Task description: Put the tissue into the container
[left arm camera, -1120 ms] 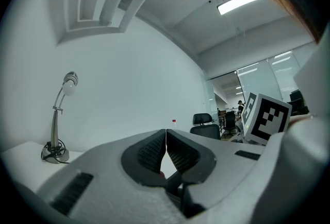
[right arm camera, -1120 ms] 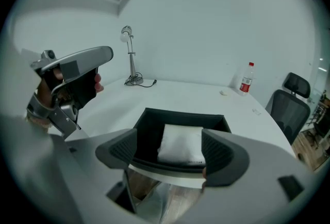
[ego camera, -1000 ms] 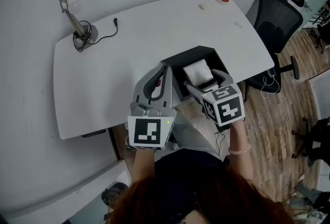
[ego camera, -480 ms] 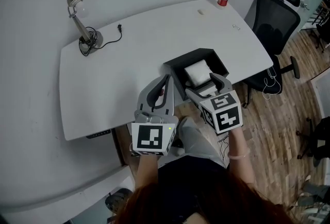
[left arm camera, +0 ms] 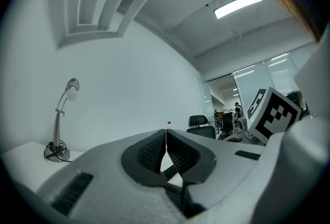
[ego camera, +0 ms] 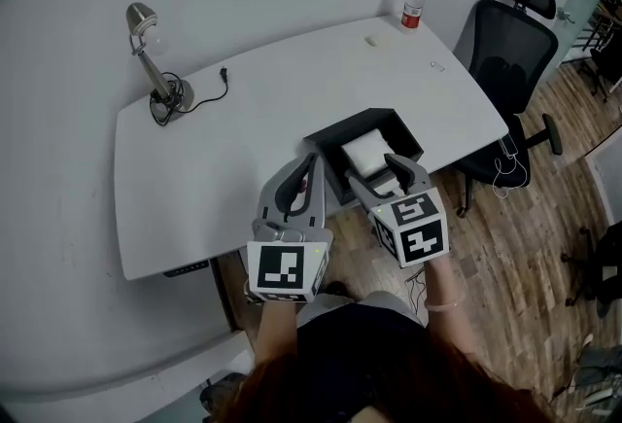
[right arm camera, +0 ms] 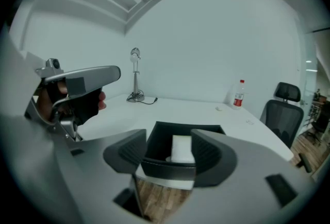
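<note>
Two hands hold level over the worktop's (ego camera: pixel 233 110) near edge. Your left gripper (ego camera: pixel 310 160) points flat, its jaws pressed together on nothing. Your right gripper (ego camera: pixel 373 172) tips downward, its jaws apart though they have just been narrowing, with nothing between them. The tissue (ego camera: pixel 368 151) lies inside the container (ego camera: pixel 327 145), just beyond that gripper's tips.

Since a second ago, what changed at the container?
The right tongs drew back a little from the container toward the person. Their jaws have just been closing partway, with nothing between them. Nothing was taken hold of or let go. The tissue lies in the container as before, and the left tongs stayed shut beside it.
</note>
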The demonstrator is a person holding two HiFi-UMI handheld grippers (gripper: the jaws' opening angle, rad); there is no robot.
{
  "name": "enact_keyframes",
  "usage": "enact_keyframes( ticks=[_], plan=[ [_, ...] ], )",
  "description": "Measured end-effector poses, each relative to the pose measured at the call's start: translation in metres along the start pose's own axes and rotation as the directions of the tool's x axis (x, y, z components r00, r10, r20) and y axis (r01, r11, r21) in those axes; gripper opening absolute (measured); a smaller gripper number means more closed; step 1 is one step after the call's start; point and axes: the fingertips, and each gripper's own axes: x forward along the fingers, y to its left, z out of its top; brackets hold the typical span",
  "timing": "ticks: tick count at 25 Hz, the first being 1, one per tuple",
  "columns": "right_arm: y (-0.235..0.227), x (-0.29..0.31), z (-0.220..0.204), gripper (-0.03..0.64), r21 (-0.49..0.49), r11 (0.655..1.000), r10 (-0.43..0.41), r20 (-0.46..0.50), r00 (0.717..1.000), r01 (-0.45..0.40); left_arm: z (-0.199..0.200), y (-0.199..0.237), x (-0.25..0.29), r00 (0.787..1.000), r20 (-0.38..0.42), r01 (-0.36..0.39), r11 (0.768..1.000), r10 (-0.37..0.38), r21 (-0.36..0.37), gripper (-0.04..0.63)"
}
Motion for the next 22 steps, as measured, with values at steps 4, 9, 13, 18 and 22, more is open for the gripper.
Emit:
enact_keyframes(
  ticks=[4, 9, 13, 18, 22],
  plan=[
    [-0.009, -0.01, 0.006, 0.215, -0.009, 0.999, -0.039, 0.046, 0.998, 0.04, 0.003, -0.009, 0.001, 1.0, 0.002, -0.003, 1.0, 0.003, 0.002, 0.028],
    [-0.014, -0.026, 0.004, 0.181, -0.005, 1.0, -0.024, 0.069, 0.997, 0.025, 0.002, -0.028, -0.003, 1.0, -0.011, -0.012, 1.0, 0.012, 0.003, 0.026],
    [-0.018, -0.042, -0.001, 0.155, 0.007, 1.0, -0.013, 0.092, 0.996, 0.013, 0.001, -0.044, -0.01, 0.999, -0.024, -0.025, 1.0, 0.025, -0.004, 0.026],
    [-0.021, -0.064, -0.003, 0.104, 0.004, 1.0, -0.002, 0.128, 0.992, 0.001, 0.0, -0.063, -0.021, 0.998, -0.04, -0.042, 0.999, 0.041, -0.021, 0.028],
    [-0.021, -0.084, 0.0, 0.103, 0.007, 1.0, 0.02, 0.161, 0.987, -0.022, 0.001, -0.078, -0.029, 0.997, -0.05, -0.054, 0.998, 0.053, -0.022, 0.026]
  ],
)
